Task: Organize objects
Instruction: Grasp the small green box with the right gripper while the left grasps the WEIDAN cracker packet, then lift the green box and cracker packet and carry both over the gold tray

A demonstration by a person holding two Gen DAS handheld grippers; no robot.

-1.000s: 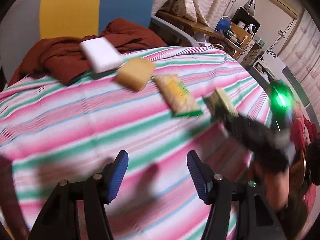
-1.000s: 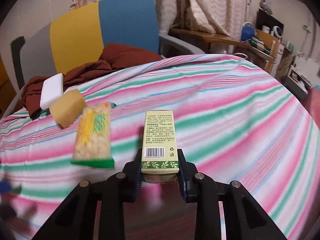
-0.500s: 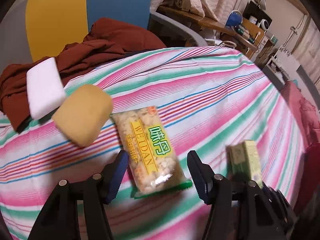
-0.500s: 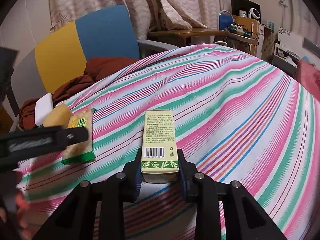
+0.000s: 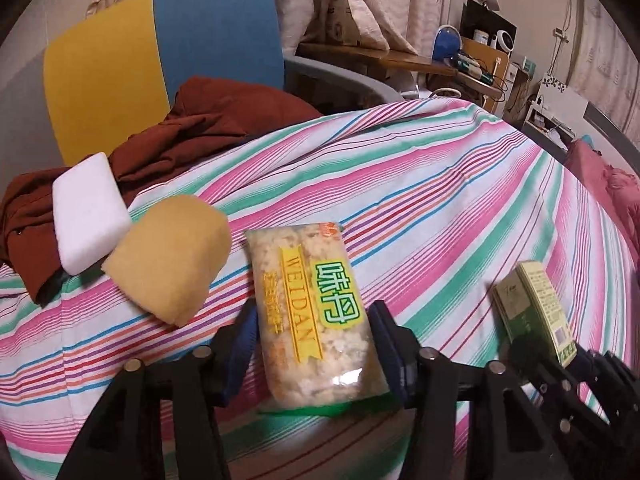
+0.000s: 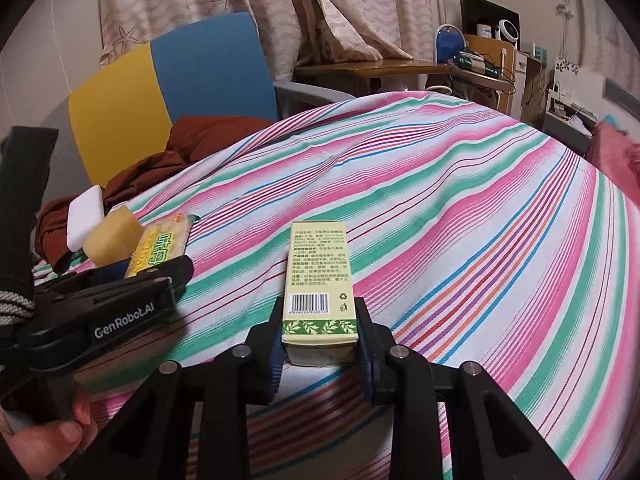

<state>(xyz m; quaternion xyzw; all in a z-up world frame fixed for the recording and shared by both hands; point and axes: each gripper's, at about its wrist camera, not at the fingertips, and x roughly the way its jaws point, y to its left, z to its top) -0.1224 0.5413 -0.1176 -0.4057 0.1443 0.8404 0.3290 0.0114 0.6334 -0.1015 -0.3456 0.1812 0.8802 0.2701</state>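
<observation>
A clear snack packet [image 5: 308, 280] with a green and yellow label lies on the striped cloth [image 5: 440, 208]. My left gripper [image 5: 314, 312] straddles its near half. Its jaws are closing, and the blue pads [image 5: 246, 336] touch the packet's two long sides. My right gripper [image 6: 320, 320] is shut on the near end of a pale green box [image 6: 318, 264] with a barcode, which rests flat on the cloth. That box [image 5: 536, 300] also shows at the right of the left wrist view. The left gripper [image 6: 176, 270] lies to the left of the box.
A yellow sponge [image 5: 172, 256] and a white sponge [image 5: 86, 212] lie just left of the packet, the white one partly on a brown garment [image 5: 208, 128]. A yellow and blue chair [image 5: 160, 48] stands behind. A cluttered desk [image 5: 400, 56] is at the back right.
My left gripper swept in over the cloth to the snack packet, came down around it and narrowed its jaws onto it. My right gripper kept its hold on the box, nearly still.
</observation>
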